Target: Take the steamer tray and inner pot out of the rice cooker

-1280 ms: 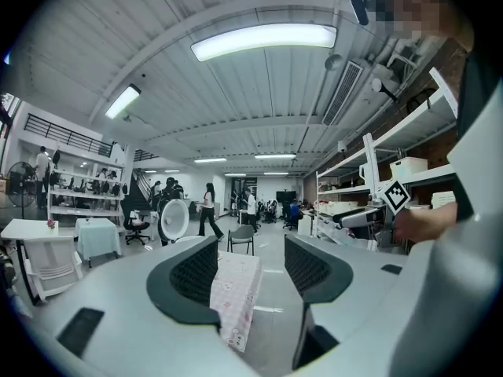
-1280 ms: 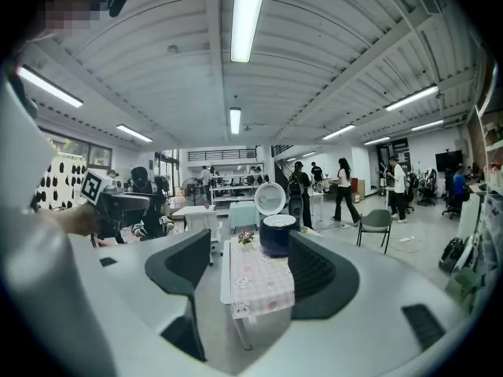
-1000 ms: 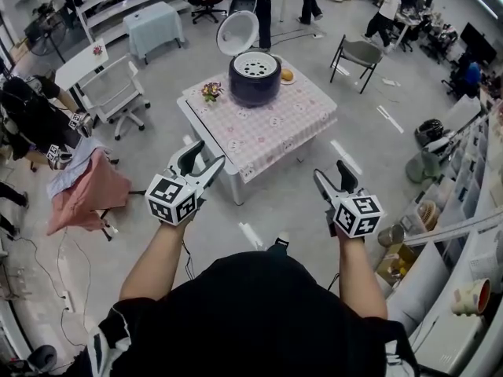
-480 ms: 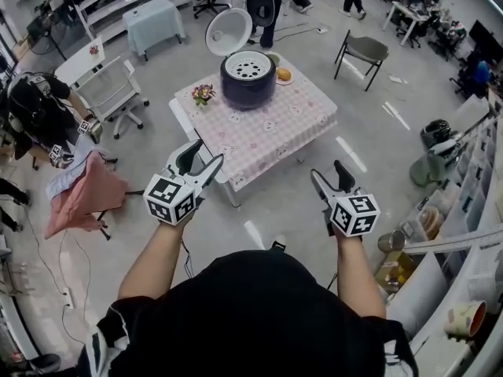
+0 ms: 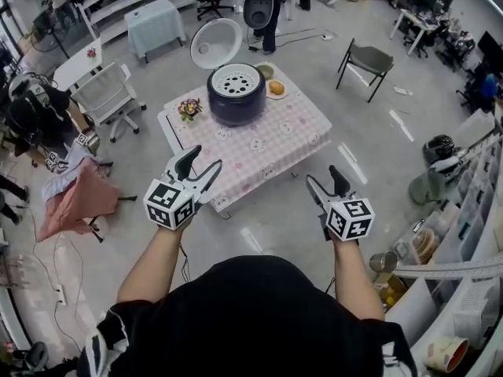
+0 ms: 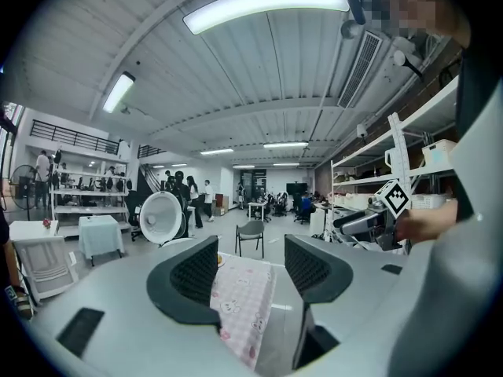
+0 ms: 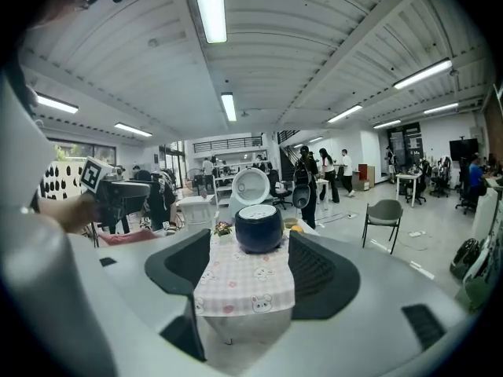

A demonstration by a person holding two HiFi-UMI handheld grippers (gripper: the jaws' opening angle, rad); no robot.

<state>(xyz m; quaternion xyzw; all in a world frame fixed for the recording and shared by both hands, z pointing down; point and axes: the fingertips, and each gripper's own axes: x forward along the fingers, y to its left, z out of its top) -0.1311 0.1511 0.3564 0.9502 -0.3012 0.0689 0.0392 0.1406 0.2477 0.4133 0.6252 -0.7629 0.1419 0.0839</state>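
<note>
Well ahead of the person, a dark blue round rice cooker (image 5: pixel 236 99) stands near the far end of a tabletop covered in a pink checked cloth (image 5: pixel 267 144). Its white domed lid (image 5: pixel 216 44) is tipped back and open, and a white perforated steamer tray (image 5: pixel 236 81) sits in its mouth.

The head view looks down onto the tray's ring of holes. The right gripper view instead shows the cooker (image 7: pixel 258 228) from the side, with the tray (image 7: pixel 258 210) as a pale rim and the lid (image 7: pixel 251 187) upright behind it. The left gripper view catches only the lid (image 6: pixel 161 218) and a corner of the cloth (image 6: pixel 244 297); the cooker's body is hidden behind one jaw.

A small bunch of flowers (image 5: pixel 189 108) stands left of the cooker, and a plate with an orange item (image 5: pixel 276 89) is just beside it on the right. A grey folding chair (image 5: pixel 369 57) and a white office chair (image 5: pixel 106 93) stand on the floor either side.

The left gripper (image 5: pixel 200 159) and right gripper (image 5: pixel 324 176) are held over the floor, short of the tabletop's near edge. Each has its jaws spread wide, with nothing between them and touching nothing.
</note>
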